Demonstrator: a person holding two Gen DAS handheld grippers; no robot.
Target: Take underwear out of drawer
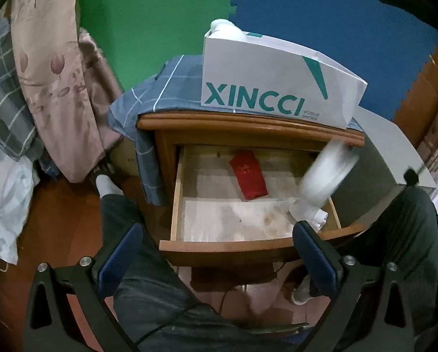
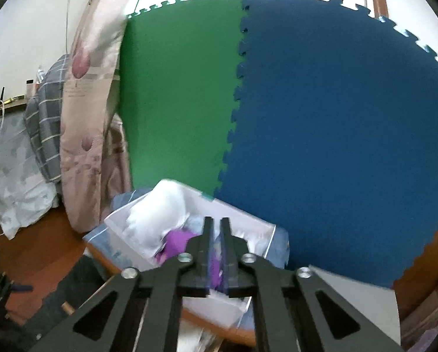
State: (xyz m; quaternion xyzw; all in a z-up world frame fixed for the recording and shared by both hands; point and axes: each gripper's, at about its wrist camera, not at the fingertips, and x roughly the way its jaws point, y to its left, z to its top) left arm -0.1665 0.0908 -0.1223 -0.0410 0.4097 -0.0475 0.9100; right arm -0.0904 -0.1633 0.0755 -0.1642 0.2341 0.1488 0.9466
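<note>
The wooden nightstand's drawer [image 1: 172,193] stands pulled out. A folded red pair of underwear [image 1: 249,176] lies in the middle of it. A white garment [image 1: 327,173] shows as a blur over the drawer's right side, above crumpled white cloth [image 1: 310,215] in the front right corner; no gripper touches it in this view. My left gripper [image 1: 219,253] hangs open just in front of the drawer, with nothing between its fingers. My right gripper [image 2: 216,234] is shut, high over the white shoe box [image 2: 242,308]. I cannot make out any cloth between its pads.
The XINCCI shoe box [image 1: 266,88] sits on a blue checked cloth [image 1: 172,88] on the nightstand and holds white cloth [image 2: 160,214] and purple cloth [image 2: 178,240]. Green and blue foam mats cover the wall behind. Bedding is piled at the left. A person's dark trouser legs [image 1: 142,278] flank the drawer.
</note>
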